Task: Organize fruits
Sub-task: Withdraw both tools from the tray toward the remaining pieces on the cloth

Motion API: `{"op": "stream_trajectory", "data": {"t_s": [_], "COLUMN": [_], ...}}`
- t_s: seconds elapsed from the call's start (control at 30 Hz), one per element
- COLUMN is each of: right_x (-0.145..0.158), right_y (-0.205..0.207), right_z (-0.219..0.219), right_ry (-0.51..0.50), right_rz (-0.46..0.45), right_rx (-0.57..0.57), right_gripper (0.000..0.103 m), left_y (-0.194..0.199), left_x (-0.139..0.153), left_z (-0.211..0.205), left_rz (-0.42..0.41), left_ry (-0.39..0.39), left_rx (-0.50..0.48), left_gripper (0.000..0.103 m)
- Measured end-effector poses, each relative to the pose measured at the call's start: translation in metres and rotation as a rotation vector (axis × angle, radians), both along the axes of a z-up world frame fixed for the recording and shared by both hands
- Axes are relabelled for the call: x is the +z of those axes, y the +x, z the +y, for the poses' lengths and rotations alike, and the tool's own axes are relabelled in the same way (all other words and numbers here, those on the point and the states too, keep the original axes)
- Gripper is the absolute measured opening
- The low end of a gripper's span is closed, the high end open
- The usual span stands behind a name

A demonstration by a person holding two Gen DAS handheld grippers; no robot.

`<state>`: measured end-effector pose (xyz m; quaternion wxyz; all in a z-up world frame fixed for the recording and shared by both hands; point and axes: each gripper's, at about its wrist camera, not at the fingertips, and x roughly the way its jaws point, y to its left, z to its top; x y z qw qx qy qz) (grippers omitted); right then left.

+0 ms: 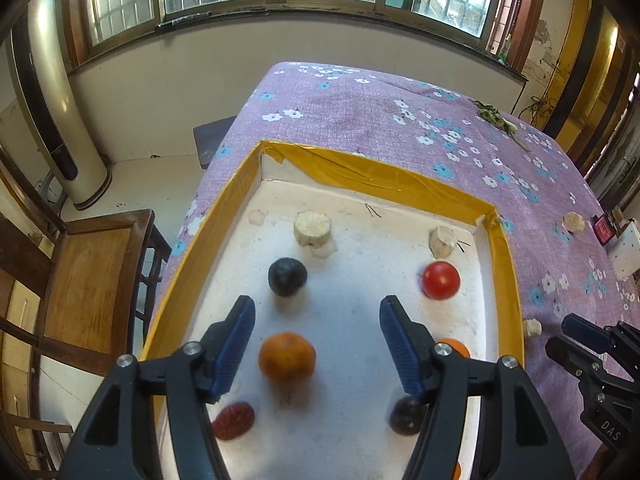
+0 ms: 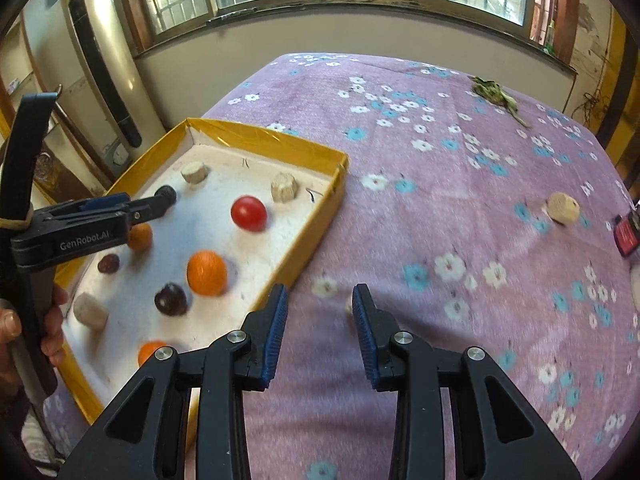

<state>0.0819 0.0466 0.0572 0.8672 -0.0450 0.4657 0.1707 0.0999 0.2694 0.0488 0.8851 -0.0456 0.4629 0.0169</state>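
Observation:
A shallow yellow-rimmed tray (image 1: 224, 216) with a white floor lies on the purple flowered cloth; it also shows in the right wrist view (image 2: 320, 216). In it lie an orange (image 1: 286, 357), a red tomato (image 1: 440, 280), a dark plum (image 1: 287, 276), a red date (image 1: 233, 421), another dark fruit (image 1: 407, 421) and beige corn pieces (image 1: 312, 227). My left gripper (image 1: 316, 312) is open, hanging over the tray with the orange between its fingers, apart from them. My right gripper (image 2: 320, 300) is open and empty over the cloth, right of the tray. A small beige piece (image 2: 349, 305) lies just beyond its fingertips.
A beige corn piece (image 2: 563, 208) lies on the cloth at the right, near a red box (image 2: 626, 234). Green leaf scraps (image 2: 496, 98) lie at the table's far side. A wooden chair (image 1: 92, 280) stands left of the table. A tall air conditioner (image 1: 52, 112) stands by the window wall.

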Motion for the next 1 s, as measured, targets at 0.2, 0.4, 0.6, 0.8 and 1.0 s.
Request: {"op": "stream_trajectory", "data": {"t_s": [0.2,0.4,0.6,0.8,1.0], "right_x": [0.0,-0.001,-0.004,-0.007,0.002], "right_y": [-0.032,-0.052,-0.059,-0.044,0.005], "right_z": [-0.026,-0.069,-0.12,-0.168,-0.203], "right_ry": [0.025,0.07,0.079,0.107,0.065], "right_rz": [-0.004,0.003,-0.001,-0.003,-0.069], "right_rx": [-0.013,-0.041,-0.071,-0.112,-0.118], "right_gripper": [0.033,0.033,0.034,0.034,0.035], "left_y": [-0.031,-0.066,-0.079,-0.083,-0.08], "left_x": [0.012,0.022,0.027,0.022,0.012], "left_z": [-0.017,-0.05,-0.098,-0.148,-0.179], "left_rz": [-0.033,-0.077,-0.067,-0.039,-0.008], "left_ry": [0.018,0.009,0.011,0.027,0.041], "left_rx": [0.035,0.056,0.027,-0.015,-0.008], "left_gripper": [0.076,0.077,0.079,0.079,0.079]}}
